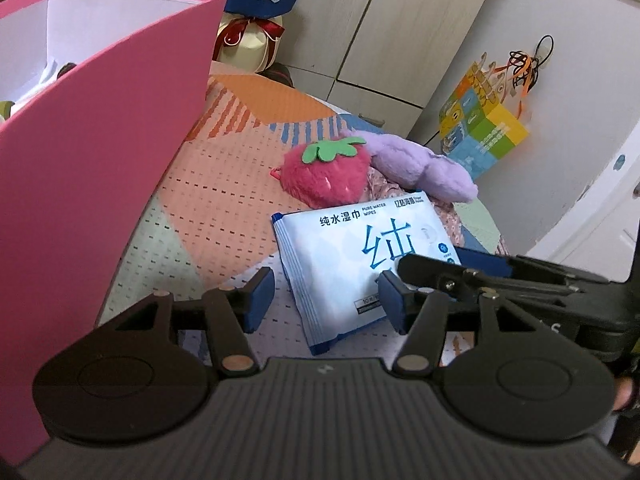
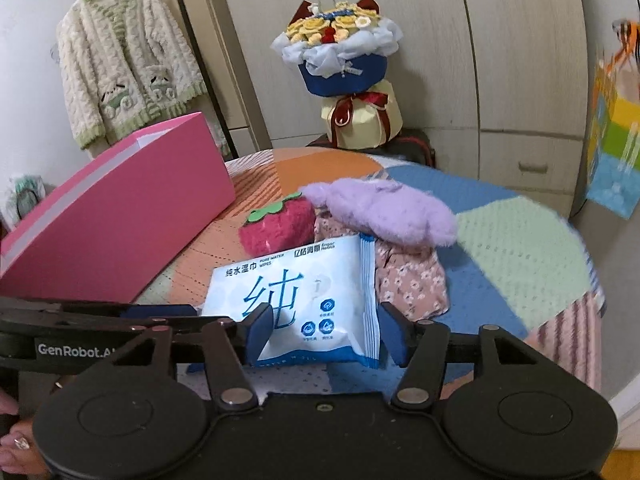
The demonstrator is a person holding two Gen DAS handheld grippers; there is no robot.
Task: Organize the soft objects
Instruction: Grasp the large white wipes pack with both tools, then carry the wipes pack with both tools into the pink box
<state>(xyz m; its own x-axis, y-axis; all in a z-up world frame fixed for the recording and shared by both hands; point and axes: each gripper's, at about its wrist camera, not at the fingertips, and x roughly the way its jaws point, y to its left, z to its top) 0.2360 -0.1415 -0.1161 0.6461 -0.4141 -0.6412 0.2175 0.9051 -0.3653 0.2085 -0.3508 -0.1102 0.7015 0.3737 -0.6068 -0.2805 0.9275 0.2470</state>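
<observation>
A white and blue pack of wet wipes (image 1: 352,264) (image 2: 308,296) lies on the patterned table cover. Behind it sit a pink strawberry plush (image 1: 326,174) (image 2: 278,226), a purple plush (image 1: 420,166) (image 2: 380,212) and a floral cloth pouch (image 2: 412,280). A pink box (image 1: 80,184) (image 2: 116,216) stands open at the left. My left gripper (image 1: 326,300) is open, its fingers either side of the pack's near left part. My right gripper (image 2: 326,332) is open with its jaws around the pack's near end; it also shows in the left wrist view (image 1: 480,276).
A flower bouquet on a cream gift box (image 2: 352,92) stands at the back against the wardrobe. A colourful gift bag (image 1: 480,128) (image 2: 612,152) hangs at the right. A knitted cardigan (image 2: 124,60) hangs at the left. The round table's edge (image 2: 588,276) curves away on the right.
</observation>
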